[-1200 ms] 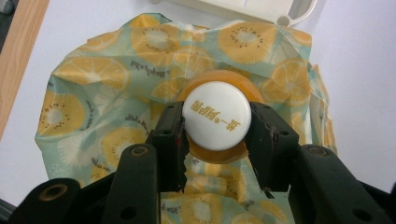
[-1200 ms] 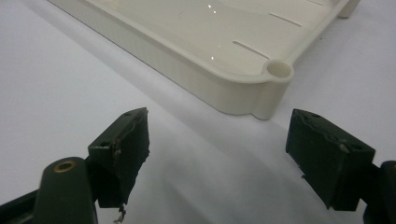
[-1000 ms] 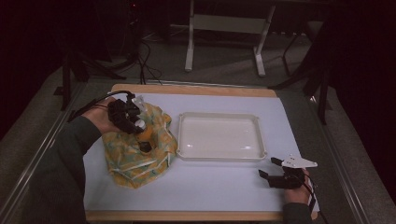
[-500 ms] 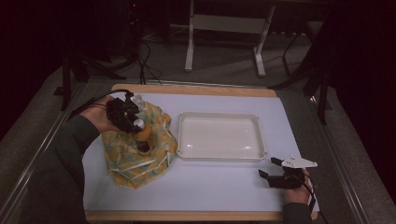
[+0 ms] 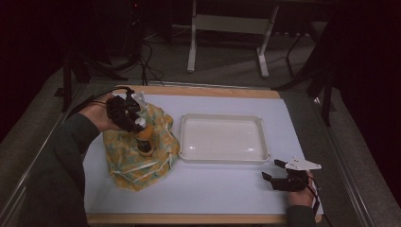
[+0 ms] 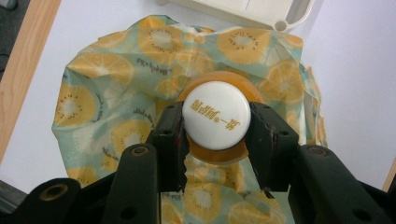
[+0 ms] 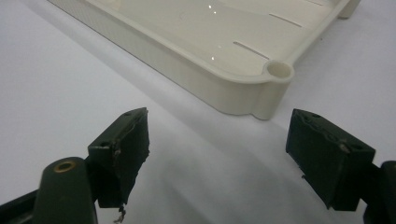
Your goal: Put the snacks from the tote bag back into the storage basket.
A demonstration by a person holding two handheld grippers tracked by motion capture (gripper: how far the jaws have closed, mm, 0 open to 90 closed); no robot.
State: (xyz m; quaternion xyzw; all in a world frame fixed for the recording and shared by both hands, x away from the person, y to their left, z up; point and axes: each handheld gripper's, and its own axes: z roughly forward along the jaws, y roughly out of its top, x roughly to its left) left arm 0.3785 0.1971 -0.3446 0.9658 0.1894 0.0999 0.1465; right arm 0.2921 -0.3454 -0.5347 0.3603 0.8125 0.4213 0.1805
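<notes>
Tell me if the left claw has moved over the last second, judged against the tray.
Barely: the left claw, shut on the bottle, keeps its distance from the tray.

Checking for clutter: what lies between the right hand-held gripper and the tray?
Nothing: the right gripper view shows bare white table between the open hand-held gripper and the cream tray.

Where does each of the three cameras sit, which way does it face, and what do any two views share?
High view: above the person's side, looking forward and down on the table; both forearms, left gripper and right gripper show.
Left gripper view: rides the left gripper, looking down its jaws at a white-capped orange bottle over a fruit-print cloth.
Right gripper view: rides the right gripper, looking low along the table at a tray corner, jaws apart.
Shared: the tray appears in all three views; bottle and cloth in the high and left gripper views.
</notes>
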